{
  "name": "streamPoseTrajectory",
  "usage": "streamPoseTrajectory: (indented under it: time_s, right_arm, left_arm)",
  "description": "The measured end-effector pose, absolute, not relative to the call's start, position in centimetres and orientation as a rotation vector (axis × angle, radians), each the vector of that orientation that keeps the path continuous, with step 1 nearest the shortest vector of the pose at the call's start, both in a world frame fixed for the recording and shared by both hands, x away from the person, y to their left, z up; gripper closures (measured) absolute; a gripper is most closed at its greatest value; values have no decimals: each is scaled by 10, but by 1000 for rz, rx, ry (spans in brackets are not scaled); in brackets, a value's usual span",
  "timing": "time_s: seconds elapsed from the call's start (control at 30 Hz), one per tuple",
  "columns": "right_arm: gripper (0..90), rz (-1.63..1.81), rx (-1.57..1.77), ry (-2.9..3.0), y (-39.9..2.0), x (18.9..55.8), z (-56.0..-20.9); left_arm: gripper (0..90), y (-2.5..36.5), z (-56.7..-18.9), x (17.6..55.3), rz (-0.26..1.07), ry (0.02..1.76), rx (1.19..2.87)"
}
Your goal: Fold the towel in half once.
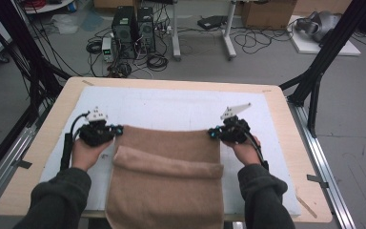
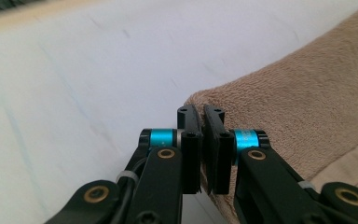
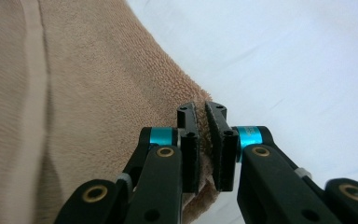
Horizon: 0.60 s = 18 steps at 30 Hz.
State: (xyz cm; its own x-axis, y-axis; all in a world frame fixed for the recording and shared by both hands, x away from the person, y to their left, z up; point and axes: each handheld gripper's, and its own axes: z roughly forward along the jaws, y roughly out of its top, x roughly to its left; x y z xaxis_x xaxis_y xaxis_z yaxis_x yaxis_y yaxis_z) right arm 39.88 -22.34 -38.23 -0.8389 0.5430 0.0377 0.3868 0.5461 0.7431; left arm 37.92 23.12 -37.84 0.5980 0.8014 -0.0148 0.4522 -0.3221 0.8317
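Observation:
A tan towel lies on the white mat, its near end hanging over the table's front edge, with a raised fold across its middle. My left gripper is shut on the towel's far left corner. My right gripper is shut on the far right corner. In each gripper view the terry cloth is pinched between the two black jaws. A hand holds each gripper from the near side.
The mat covers a wooden table. Black frame struts rise at both far corners. Beyond the table, computers, cables and boxes sit on the floor. Bare mat lies beyond the towel's far edge.

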Motion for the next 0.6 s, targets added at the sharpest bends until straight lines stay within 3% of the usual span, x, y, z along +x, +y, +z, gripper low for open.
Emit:
streamPoseTrajectory:
  time_s: [0.3, 0.37, 0.43, 0.6]
  right_arm:
    - [845, 1190, 776, 2417, -229, 452, -299]
    - [807, 1212, 808, 2412, -232, 459, -299]
    - [645, 1202, 874, 2408, -231, 463, -309]
    - [596, 1191, 885, 2474, -229, 452, -338]
  left_arm:
    - [861, 218, -288, 436, 700, 948, 1904]
    - [838, 216, -292, 440, 695, 967, 1916]
    - [704, 218, -306, 441, 665, 1002, 1943]
    - [616, 234, -345, 427, 562, 1039, 1946]
